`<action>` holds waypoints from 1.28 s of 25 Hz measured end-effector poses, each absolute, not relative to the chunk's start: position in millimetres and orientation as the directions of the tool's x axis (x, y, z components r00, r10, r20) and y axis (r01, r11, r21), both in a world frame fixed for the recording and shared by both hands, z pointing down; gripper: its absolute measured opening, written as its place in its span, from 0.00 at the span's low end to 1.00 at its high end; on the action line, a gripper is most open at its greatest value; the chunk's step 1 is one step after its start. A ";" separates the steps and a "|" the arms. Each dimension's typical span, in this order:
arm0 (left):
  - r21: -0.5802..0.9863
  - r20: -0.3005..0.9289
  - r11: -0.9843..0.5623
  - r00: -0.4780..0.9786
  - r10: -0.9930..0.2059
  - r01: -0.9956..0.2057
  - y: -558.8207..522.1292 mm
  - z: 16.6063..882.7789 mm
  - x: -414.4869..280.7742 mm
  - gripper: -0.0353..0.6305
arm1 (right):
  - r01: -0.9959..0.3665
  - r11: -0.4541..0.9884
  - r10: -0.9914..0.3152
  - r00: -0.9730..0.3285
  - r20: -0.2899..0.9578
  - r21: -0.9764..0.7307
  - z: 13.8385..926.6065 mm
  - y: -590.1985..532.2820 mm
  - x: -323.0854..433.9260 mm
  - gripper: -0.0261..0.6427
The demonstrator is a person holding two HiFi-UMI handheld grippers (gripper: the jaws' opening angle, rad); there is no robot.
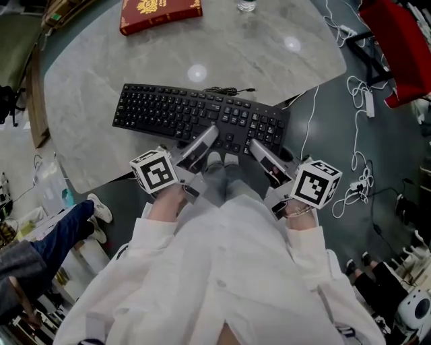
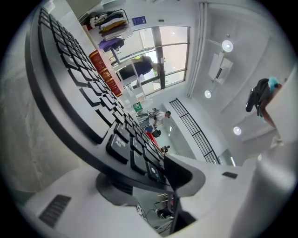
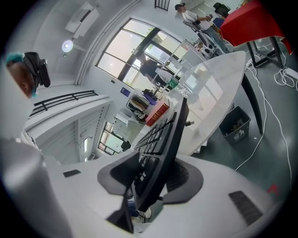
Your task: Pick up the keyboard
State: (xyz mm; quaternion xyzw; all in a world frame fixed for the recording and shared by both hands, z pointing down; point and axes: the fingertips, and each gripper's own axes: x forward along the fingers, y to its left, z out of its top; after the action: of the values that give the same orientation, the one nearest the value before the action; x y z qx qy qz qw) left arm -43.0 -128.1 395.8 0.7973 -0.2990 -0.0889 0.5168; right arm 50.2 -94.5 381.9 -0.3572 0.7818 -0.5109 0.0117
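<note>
A black keyboard (image 1: 188, 111) lies lengthwise over the marble table (image 1: 283, 54), and its near edge reaches the table's front edge. My left gripper (image 1: 209, 137) is shut on the near edge a little right of the middle, one pad on the keys and one underneath. My right gripper (image 1: 254, 145) is clamped on the same edge by the number pad. The left gripper view shows the key rows (image 2: 88, 93) running away from the left gripper (image 2: 146, 179). In the right gripper view the keyboard (image 3: 163, 137) stands edge-on in the right gripper (image 3: 153, 179).
A red book (image 1: 160, 13) and a glass (image 1: 247, 4) sit at the table's far side. The keyboard's cable (image 1: 229, 89) coils behind it. White cables (image 1: 360, 101) trail over the floor to the right, near a red seat (image 1: 397, 40). A bystander's leg and shoe (image 1: 94, 212) are at the left.
</note>
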 end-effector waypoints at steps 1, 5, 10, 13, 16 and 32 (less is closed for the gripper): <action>0.874 0.164 -0.294 0.805 -0.570 -0.386 -127.3 391.9 -42.5 0.33 | -0.543 0.234 -0.571 -0.748 0.339 -0.806 378.3 -94.2 50.5 0.27; 0.866 0.134 -0.327 0.807 -0.576 -0.377 -125.6 424.5 -39.0 0.33 | -0.547 0.259 -0.578 -0.749 0.326 -0.796 412.2 -93.5 54.1 0.27; 0.855 0.066 -0.381 0.802 -0.594 -0.352 -125.4 476.9 -36.0 0.33 | -0.569 0.312 -0.588 -0.745 0.315 -0.761 464.4 -94.3 58.4 0.27; 0.846 0.038 -0.406 0.798 -0.601 -0.346 -125.9 474.8 -37.1 0.32 | -0.573 0.346 -0.594 -0.747 0.299 -0.743 461.9 -95.3 57.6 0.27; 0.841 -0.003 -0.433 0.797 -0.605 -0.325 -124.4 465.3 -37.3 0.32 | -0.572 0.365 -0.604 -0.746 0.281 -0.735 451.2 -92.4 57.9 0.27; 0.734 -0.119 -0.597 0.803 -0.585 -0.325 -116.2 455.3 -36.5 0.33 | -0.569 0.506 -0.629 -0.757 0.174 -0.648 448.7 -85.6 58.3 0.27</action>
State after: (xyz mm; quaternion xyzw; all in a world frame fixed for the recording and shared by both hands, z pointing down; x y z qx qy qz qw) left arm -36.5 -116.2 455.3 0.8758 -0.2598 -0.1768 0.3664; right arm 58.3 -85.6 448.7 -0.3457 0.8666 -0.3573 0.0422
